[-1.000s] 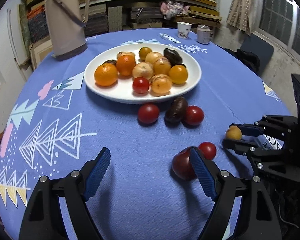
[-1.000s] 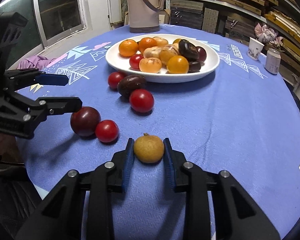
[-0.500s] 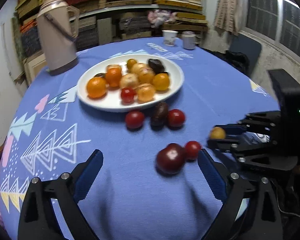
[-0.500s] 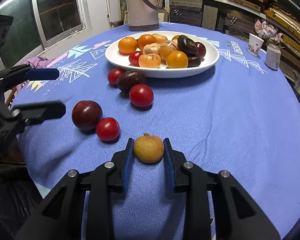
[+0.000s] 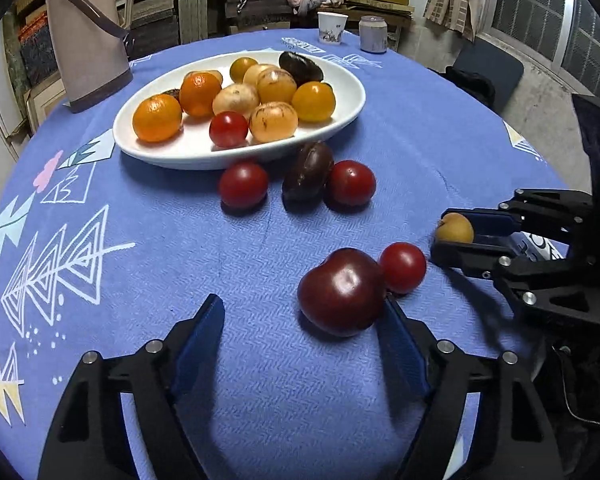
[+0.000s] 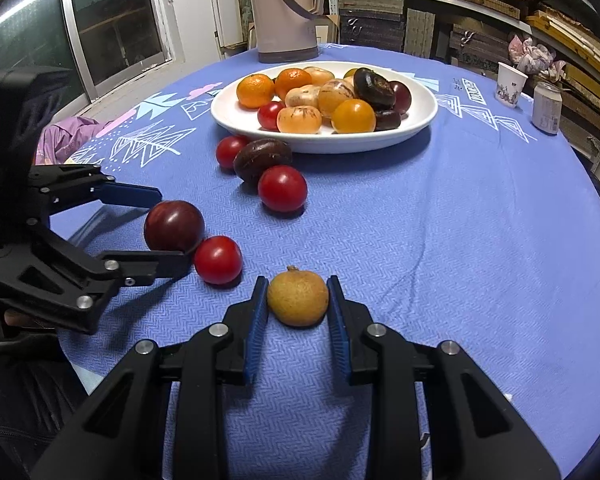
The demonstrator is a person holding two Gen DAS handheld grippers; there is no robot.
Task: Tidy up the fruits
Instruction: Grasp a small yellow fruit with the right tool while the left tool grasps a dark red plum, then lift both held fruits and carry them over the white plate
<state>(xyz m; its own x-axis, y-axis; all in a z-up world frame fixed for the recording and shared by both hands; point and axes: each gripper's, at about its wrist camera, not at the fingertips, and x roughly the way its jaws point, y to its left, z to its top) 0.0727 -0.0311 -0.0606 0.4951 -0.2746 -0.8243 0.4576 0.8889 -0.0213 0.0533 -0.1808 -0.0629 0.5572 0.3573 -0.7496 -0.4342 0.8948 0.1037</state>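
Your left gripper is closing, its blue pads either side of the dark red plum; the right-hand pad sits at the plum's edge, while the other pad stands well clear of it at about 9 o'clock, so the plum is between the jaws but not clamped. A small red tomato touches the plum at its 2 o'clock. Your right gripper is closed on the little tan fruit, both pads pressed to its sides, low over the blue tablecloth. From the right wrist view, the white plate lies at 12 o'clock, piled with oranges, pale yellow fruits, one red tomato and dark plums. Just in front of its rim, at the plate's 7 o'clock, a dark oval fruit lies between two more red tomatoes, touching or nearly touching both. Behind the plate stands a beige thermos jug; a paper cup and a small can sit at 2 o'clock near the table's edge.
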